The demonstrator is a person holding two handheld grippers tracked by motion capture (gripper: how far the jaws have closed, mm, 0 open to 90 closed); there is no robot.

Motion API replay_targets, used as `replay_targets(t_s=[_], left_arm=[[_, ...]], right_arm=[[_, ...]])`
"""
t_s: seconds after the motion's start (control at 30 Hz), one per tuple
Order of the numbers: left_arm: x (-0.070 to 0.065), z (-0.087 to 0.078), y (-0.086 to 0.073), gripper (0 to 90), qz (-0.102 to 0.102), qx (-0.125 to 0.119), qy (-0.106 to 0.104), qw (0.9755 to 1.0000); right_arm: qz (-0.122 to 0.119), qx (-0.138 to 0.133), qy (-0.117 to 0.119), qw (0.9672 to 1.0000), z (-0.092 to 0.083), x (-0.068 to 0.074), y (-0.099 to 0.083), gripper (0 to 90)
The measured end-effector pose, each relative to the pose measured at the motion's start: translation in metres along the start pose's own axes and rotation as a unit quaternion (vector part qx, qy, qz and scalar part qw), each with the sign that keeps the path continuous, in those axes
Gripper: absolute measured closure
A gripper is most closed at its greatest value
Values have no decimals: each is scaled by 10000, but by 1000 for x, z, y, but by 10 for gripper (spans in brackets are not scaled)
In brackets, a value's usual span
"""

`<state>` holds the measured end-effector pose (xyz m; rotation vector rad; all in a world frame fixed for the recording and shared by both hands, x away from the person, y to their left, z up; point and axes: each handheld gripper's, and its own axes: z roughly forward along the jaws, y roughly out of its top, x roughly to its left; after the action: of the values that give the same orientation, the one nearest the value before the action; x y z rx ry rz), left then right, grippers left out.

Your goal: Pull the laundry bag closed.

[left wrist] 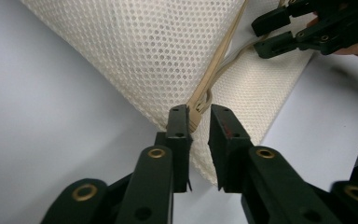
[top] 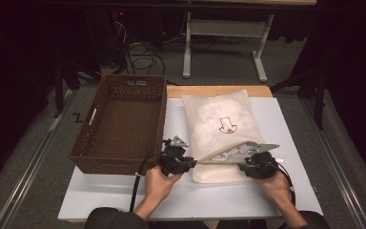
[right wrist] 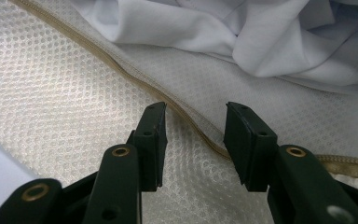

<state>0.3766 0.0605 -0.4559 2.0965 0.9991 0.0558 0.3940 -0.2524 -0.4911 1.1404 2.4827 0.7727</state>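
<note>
A cream mesh laundry bag (top: 221,119) lies on the white table (top: 286,143), its near end unzipped and white cloth (right wrist: 261,37) showing inside. My left gripper (top: 193,162) is at the bag's near left corner. In the left gripper view its jaws stand a little apart around the beige zipper pull (left wrist: 195,116), which rests against one jaw only. My right gripper (top: 242,164) is at the bag's near right end, open, its jaws astride the beige zipper seam (right wrist: 121,65) on the mesh. That right gripper (left wrist: 259,37) also appears far off in the left gripper view.
A brown woven basket (top: 163,119) stands empty on the table's left part, close beside the bag. Bare table lies in front of both hands. A desk frame (top: 187,47) and cables sit on the floor beyond the table.
</note>
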Motion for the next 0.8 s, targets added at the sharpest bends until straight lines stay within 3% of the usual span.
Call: replay_targets(t_s=[0.13,0.27,0.5,0.8], left_arm=[[0,7,2,749,-37,122,36,9999],[-2,12,4,789,-25,193,-17,9998],[-12,19,17,809,133,209,-53,9997],[-19,38,22,752,322,477,-87,9983]], right_arm=[[-111,4,-121,9999,1,4,0,586],[-136,-16,-78,9999,1,3,-1,581],[-173,-29,-89,9998,2,3,-1,576],[-146,-41,-111,9998,2,3,-1,574]])
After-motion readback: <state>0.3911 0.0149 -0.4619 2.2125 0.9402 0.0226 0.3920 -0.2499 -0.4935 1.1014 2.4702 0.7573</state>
